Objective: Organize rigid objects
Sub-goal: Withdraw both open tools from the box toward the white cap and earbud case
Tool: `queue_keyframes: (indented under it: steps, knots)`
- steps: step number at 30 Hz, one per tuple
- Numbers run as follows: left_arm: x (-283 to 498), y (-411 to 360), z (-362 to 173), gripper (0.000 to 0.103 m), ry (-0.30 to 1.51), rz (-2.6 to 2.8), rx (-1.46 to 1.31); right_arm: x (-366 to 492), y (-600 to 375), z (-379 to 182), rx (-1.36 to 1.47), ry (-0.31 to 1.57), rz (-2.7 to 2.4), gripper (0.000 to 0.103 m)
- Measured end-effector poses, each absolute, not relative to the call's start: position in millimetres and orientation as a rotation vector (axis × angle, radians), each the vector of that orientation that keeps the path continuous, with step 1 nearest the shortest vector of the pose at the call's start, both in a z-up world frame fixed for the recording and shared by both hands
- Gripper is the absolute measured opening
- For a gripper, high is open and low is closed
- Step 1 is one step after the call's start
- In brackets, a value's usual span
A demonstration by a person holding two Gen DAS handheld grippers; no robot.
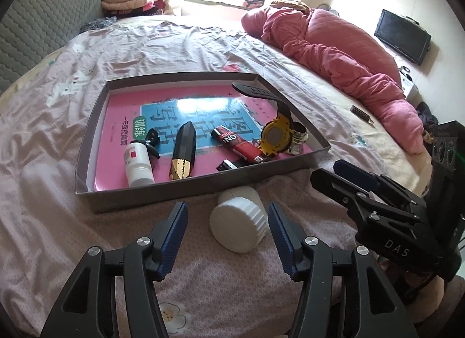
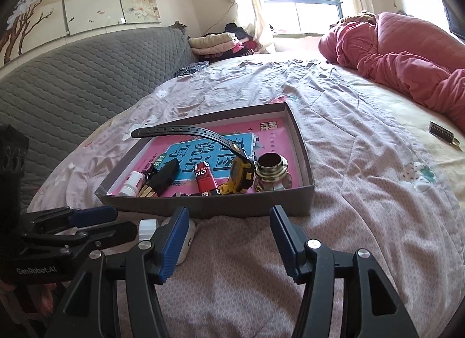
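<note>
A white jar with a ribbed cap (image 1: 238,223) lies on its side on the bedsheet, just in front of the grey cardboard tray (image 1: 203,189). My left gripper (image 1: 228,236) is open with the jar between its fingers; the pads do not press on it. In the tray lie a white bottle (image 1: 139,163), a black-and-gold piece (image 1: 183,149), a red packet (image 1: 235,143), a yellow watch (image 1: 274,137) and a brass fitting (image 1: 298,137) on a pink book. My right gripper (image 2: 229,239) is open and empty to the right of the jar (image 2: 146,229), before the tray (image 2: 203,207).
A small dark metal bar (image 2: 441,131) lies on the sheet far right. A pink quilt (image 1: 334,41) is heaped along the bed's right side. A grey padded headboard (image 2: 87,76) runs on the left. The left gripper (image 2: 122,220) shows in the right wrist view.
</note>
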State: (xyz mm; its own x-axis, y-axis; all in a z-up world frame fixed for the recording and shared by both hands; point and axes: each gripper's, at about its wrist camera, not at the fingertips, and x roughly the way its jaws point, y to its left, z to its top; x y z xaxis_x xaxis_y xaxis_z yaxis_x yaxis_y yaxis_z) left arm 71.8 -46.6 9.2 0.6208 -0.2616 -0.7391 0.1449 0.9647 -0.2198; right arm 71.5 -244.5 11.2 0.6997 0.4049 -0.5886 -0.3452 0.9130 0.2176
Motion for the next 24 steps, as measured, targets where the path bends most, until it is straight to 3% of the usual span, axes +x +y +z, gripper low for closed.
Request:
queue_keyframes:
  steps: [9, 24]
  knots:
    - [73, -60, -1, 0.066, 0.910, -0.204, -0.131, 62, -250, 13, 0.093, 0.674, 0.403, 0.058]
    - [94, -58, -24, 0.067, 0.961, -0.172, -0.171, 67, -248, 8, 0.102, 0.701, 0.421, 0.058]
